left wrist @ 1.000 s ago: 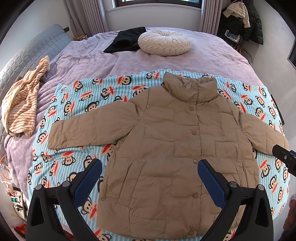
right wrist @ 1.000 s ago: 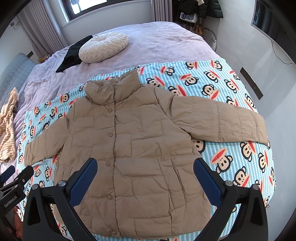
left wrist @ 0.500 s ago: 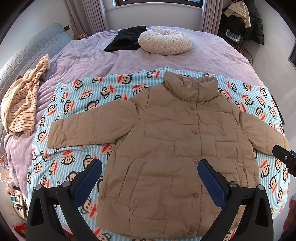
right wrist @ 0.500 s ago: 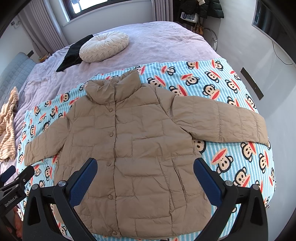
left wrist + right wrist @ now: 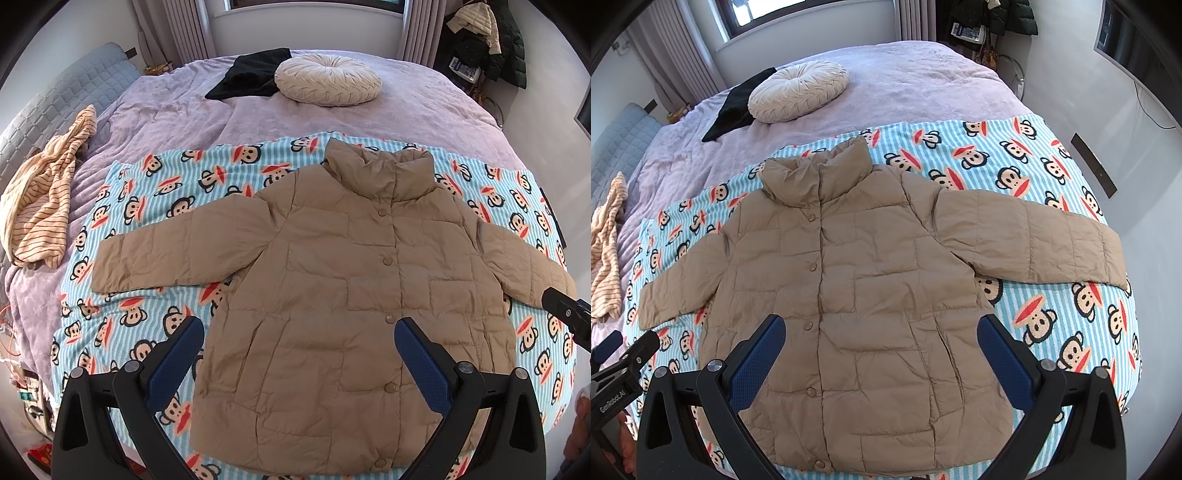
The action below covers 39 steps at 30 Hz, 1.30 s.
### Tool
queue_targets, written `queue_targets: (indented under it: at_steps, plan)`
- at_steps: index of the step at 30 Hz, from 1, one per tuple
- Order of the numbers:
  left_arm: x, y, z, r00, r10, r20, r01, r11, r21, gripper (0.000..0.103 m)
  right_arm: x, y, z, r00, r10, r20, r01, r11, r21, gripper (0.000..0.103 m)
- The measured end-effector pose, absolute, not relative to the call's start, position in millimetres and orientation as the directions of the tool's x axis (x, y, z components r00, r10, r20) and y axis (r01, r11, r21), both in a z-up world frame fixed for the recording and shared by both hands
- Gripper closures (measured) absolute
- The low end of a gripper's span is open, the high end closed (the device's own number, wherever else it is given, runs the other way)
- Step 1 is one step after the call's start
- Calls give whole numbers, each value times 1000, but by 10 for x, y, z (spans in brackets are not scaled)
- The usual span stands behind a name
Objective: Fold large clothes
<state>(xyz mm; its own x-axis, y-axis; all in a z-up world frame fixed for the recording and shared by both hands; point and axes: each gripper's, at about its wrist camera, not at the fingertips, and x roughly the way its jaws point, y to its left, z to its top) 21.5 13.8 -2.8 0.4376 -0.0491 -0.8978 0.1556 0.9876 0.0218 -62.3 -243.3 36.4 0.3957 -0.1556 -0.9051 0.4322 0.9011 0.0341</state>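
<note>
A tan quilted puffer jacket (image 5: 343,288) (image 5: 849,295) lies flat and buttoned, front up, on a striped blue monkey-print blanket (image 5: 155,206) (image 5: 1015,155). Its collar points away from me and both sleeves are spread out sideways. My left gripper (image 5: 299,339) hovers open above the lower part of the jacket, holding nothing. My right gripper (image 5: 881,338) is likewise open and empty, above the jacket's hem area. The tip of the right gripper shows at the right edge of the left wrist view, near the sleeve cuff.
The blanket covers the near end of a lilac bed (image 5: 424,107) (image 5: 923,81). A round cream cushion (image 5: 328,79) (image 5: 798,90) and a black garment (image 5: 247,72) lie at the far end. A striped beige garment (image 5: 40,199) is heaped on the left. Coats (image 5: 487,40) hang at far right.
</note>
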Motion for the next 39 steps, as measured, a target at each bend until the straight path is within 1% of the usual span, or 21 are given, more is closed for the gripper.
queue_targets:
  at_steps: [10, 17, 25, 30, 33, 36, 39]
  plan:
    - [336, 184, -9, 417, -61, -907, 151, 989, 3, 0, -613, -2377, 298, 384, -157, -910, 440, 898, 31, 0]
    - [397, 245, -14, 399, -95, -912, 156, 987, -35, 0, -606, -2350, 285, 382, -153, -911, 440, 897, 34, 0]
    - [487, 536, -127, 371, -192, -909, 127, 980, -156, 0, -542, -2211, 251, 364, -134, -922, 427, 904, 38, 0]
    - [602, 823, -375, 347, -216, -913, 77, 976, -202, 0, -464, -2036, 124, 354, -114, -928, 408, 912, 44, 0]
    - [675, 1025, -605, 329, -233, -915, 39, 972, -233, 0, -381, -1923, -2, 361, -85, -929, 412, 908, 77, 0]
    - [770, 1279, -878, 326, -270, -906, -8, 957, -288, 0, -318, -1778, -176, 388, -35, -921, 387, 913, 129, 0]
    - [882, 1524, -1131, 339, -308, -889, -48, 938, -343, 0, -229, -1598, -429, 348, 44, -936, 350, 920, 174, 0]
